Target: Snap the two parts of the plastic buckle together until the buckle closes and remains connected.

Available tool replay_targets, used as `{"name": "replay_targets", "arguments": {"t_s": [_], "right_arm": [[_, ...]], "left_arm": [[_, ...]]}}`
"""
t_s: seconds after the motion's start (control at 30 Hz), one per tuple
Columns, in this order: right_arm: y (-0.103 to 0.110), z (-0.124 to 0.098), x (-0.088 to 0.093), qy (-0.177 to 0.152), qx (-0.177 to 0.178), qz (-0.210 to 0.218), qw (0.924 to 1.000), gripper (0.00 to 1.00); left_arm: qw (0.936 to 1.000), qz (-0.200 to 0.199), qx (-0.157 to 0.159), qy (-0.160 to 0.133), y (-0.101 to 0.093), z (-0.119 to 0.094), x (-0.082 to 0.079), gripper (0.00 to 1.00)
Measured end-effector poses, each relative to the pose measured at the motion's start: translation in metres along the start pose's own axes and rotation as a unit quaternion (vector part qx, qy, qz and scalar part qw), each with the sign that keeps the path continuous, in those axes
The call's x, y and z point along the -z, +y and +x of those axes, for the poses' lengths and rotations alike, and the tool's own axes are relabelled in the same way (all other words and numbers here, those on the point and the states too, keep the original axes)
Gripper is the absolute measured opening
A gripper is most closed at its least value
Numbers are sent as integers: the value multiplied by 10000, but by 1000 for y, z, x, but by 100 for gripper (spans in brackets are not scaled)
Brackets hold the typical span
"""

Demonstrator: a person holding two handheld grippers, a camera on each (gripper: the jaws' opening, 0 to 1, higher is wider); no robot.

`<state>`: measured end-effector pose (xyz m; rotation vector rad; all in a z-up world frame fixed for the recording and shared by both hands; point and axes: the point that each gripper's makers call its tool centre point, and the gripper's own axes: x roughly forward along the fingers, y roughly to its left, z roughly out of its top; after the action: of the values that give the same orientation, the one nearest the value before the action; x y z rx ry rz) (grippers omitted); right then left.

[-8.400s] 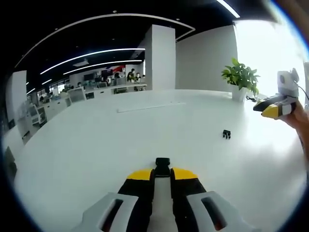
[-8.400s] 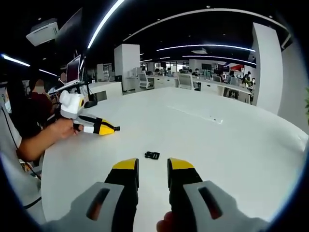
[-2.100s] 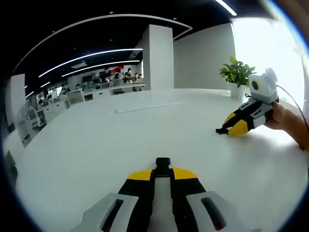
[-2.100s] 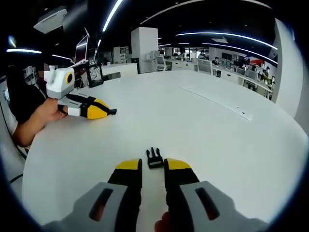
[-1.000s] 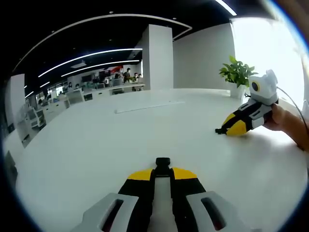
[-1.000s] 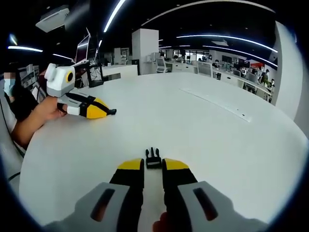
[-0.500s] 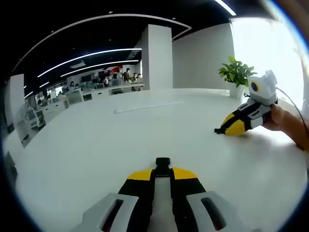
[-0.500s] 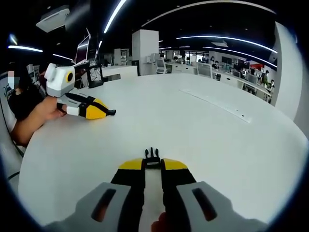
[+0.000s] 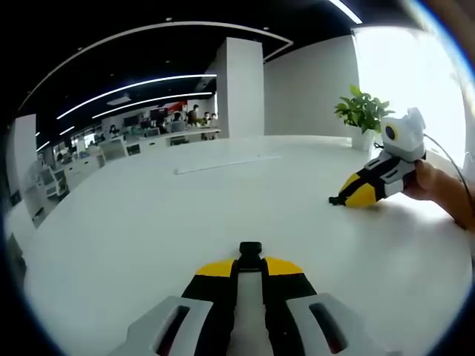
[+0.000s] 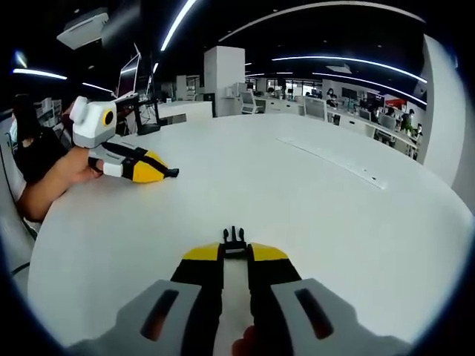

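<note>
White tabletop (image 9: 133, 222) runs wide and bare through an open office, with a potted plant (image 9: 364, 115) at its far edge. In the left gripper view, the left gripper (image 9: 250, 265) has its fingers pinched onto the socket half of the buckle (image 9: 250, 252), a small black piece sticking straight out past the yellow tips, long axis along the fingers. The same grip shows 8.4 s ago. In the right gripper view, the right gripper (image 10: 235, 253) has its fingers clamped on the pronged half of the buckle (image 10: 234, 241), prongs pointing forward, away from the gripper. A second ago that piece lay loose between wider fingers; 8.4 s ago it lay on the tabletop well ahead of them. The two halves are well apart. A hand (image 10: 74, 168) holds the left gripper low over the tabletop.
</note>
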<state>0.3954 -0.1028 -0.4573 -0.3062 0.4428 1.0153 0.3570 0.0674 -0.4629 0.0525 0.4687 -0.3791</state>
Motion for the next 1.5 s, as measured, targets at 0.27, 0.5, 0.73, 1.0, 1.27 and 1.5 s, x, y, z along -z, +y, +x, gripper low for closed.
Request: {"name": "replay_targets", "arguments": {"t_s": [0.27,0.5,0.73,1.0,1.27,1.5], "right_arm": [[-1,0,0,-4,-13,1,10000,13],[-1,-1,0,-10,-28,8,10000,13],[-1,-1,0,-8,-31,10,10000,13],[-2,-1,0,-7,-21,15,10000,13],[-1,-2,1,-29,-13,38,10000,13],[2,-1,0,-17,-19,3,10000,13]], "left_arm": [[10000,12,37,-12,0,0,0,14],[9999,15,104,-27,-3,0,-1,14],[9999,13,118,-27,-4,1,-1,13],[9999,5,98,-24,-3,2,-1,12],[10000,-19,45,-27,-2,2,-1,13],[10000,-23,22,-17,-2,2,-1,13]]}}
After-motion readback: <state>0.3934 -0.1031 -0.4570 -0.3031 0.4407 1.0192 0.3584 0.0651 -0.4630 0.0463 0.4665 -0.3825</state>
